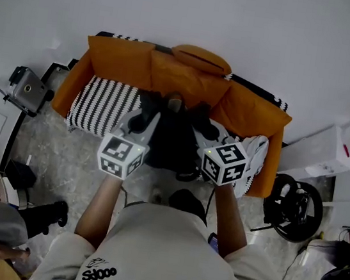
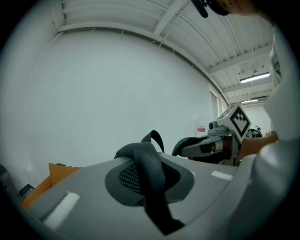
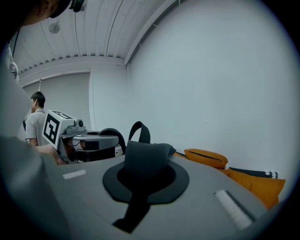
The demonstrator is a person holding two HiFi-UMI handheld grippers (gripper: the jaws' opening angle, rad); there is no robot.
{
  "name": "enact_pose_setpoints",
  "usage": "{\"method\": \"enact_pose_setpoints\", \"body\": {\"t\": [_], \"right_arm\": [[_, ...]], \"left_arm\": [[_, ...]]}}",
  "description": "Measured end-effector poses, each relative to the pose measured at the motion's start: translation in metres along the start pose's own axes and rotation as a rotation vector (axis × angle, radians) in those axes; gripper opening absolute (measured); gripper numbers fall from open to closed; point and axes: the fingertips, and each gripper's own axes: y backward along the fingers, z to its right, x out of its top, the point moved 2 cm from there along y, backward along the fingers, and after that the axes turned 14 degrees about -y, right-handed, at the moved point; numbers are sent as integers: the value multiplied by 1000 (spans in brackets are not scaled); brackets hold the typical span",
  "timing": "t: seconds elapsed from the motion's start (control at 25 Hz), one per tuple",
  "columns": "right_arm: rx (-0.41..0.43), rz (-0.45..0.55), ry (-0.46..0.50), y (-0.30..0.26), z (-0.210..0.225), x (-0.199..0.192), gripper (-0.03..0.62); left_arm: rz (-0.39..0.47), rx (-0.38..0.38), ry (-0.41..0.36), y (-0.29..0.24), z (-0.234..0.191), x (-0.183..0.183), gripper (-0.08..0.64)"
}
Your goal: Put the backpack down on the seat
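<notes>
Status: the backpack (image 1: 172, 139) hangs between the 2 grippers, in front of the orange sofa (image 1: 124, 64) and over the middle of its striped seat (image 1: 102, 103). My read is that it's not down yet. The head view doesn't show whether its bottom touches the cushion.

Left gripper (image 2: 147, 183): jaws pinched together on a padded mesh strap (image 2: 143, 161), which comes up out of the pads and folds over the tip.
Right gripper (image 3: 143, 185): jaws clamped tight on the other strap (image 3: 145, 157).

That's 1 strap per gripper, so the load is split and the bag hangs square to the seat instead of twisting. Both grippers point roughly level toward the wall with the straps draped over the tips like hooks. I'd say that stops the straps sliding out while weight is on them. The carry loop (image 3: 138, 132) sticks up free between the 2, gripped by neither.

Containers:
- The backpack is the only one in play. I can't tell whether it's zipped or what's inside. It holds its shape, so probably not empty.
- The sofa carries an orange pillow (image 1: 201, 58) on the backrest.
- A white-grey bundle (image 1: 253, 155) sits at the right end of the seat, just beside the bag.

Likely landing spot is mid-seat, between the striped part and that bundle. To finish: lower until both straps go slack, then open both jaws. Risk: the bag tips forward off the front edge if it's let go too near it.
</notes>
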Motion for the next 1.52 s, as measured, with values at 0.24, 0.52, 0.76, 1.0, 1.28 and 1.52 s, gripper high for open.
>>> {"method": "enact_pose_setpoints", "body": {"t": [0.24,0.52,0.76,1.0,1.28,1.52], "right_arm": [[0,-31,-7,-30,24,0,3],[6,-76,-50,-65,64,-7,3],[6,-125,-76,-100,99,-12,3],[4,-178,-96,-133,132,-20,3],[6,-231,-118,-170,164,-29,3],[-6,-261,-162,-198,188,-39,3]], "left_arm": [[-32,10,31,-31,-19,-19,36],[-83,18,65,-70,-31,-48,35],[-139,15,93,-108,-47,-73,35],[-189,9,115,-145,-63,-101,35],[-233,16,151,-182,-82,-130,35],[-276,16,179,-207,-96,-154,36]]}}
